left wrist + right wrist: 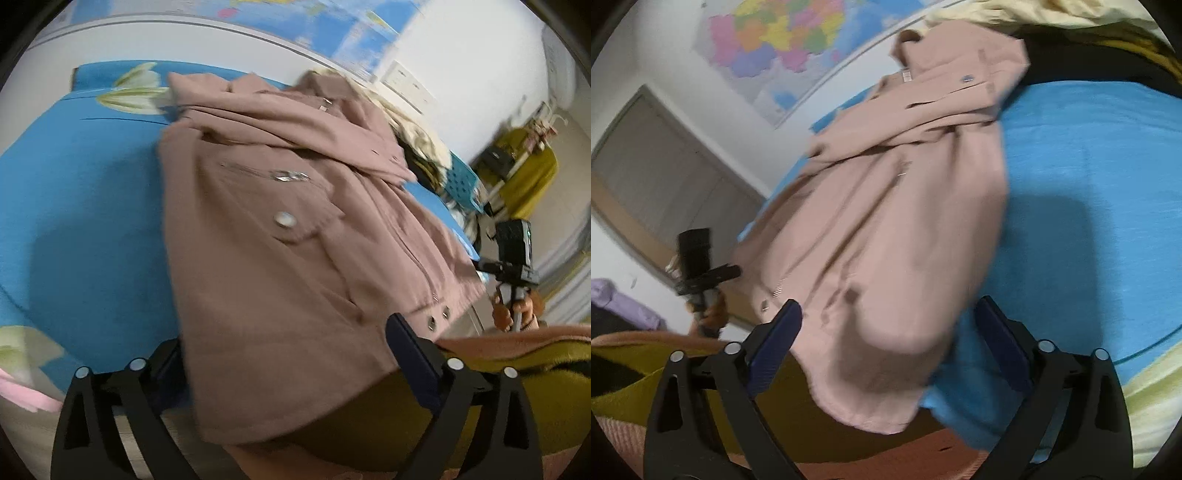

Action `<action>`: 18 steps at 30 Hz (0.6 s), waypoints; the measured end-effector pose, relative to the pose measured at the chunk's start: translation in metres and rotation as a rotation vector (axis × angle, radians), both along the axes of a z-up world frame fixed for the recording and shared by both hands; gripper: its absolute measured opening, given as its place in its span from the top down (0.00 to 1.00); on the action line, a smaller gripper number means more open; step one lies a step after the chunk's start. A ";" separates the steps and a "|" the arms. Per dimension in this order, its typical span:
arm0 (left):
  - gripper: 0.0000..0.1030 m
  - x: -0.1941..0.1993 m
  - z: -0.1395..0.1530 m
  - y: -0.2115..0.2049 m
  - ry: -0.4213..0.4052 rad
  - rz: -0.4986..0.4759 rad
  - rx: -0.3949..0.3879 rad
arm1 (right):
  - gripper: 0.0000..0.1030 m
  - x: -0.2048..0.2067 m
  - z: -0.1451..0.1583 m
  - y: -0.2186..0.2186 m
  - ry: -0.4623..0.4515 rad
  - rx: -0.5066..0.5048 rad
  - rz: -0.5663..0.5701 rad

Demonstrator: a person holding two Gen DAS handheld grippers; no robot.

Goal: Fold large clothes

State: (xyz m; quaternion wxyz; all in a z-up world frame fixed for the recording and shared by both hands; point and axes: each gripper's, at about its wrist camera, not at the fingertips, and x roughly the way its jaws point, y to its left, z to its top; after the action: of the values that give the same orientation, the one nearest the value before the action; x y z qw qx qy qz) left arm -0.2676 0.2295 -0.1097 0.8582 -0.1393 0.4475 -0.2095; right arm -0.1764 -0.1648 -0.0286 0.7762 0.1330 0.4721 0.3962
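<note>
On the left we see bare blue bed sheet (92,206) with a pale flower print, and our left gripper (284,354) hangs over the near edge with its jaws spread wide and nothing between the pads. The pink jacket (266,229) lies in the middle of the bed, front side up, its snap pocket and zip showing, its sleeves drawn across the chest at the far end and its hem drooping over the near edge towards us. In the right wrist view the same jacket (886,221) fills the centre, and our right gripper (888,343) is also spread, empty, just above the hem. To the right the sheet (1089,203) is bare again, with other clothes heaped at the far corner.

We judge that the sleeves are in and the lengthwise fold is next. That calls for each gripper to pinch one hem corner, then carry the hem up towards the collar without dragging the sleeves loose.
</note>
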 end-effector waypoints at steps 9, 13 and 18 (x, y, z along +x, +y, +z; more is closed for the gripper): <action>0.28 0.016 -0.003 -0.003 0.030 0.068 -0.027 | 0.26 -0.002 -0.007 0.021 0.026 0.098 0.062; 0.72 0.017 -0.004 0.007 0.060 0.147 -0.004 | 0.57 -0.006 -0.013 0.016 0.039 0.100 0.057; 0.69 0.014 -0.006 0.026 0.095 0.182 -0.071 | 0.62 -0.006 -0.017 0.004 0.079 0.139 0.037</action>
State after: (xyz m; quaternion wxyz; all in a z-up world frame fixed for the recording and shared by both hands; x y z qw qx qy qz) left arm -0.2536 0.2552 -0.1160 0.8460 -0.2195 0.4654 -0.1397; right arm -0.1822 -0.1612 -0.0452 0.7384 0.1932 0.4762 0.4366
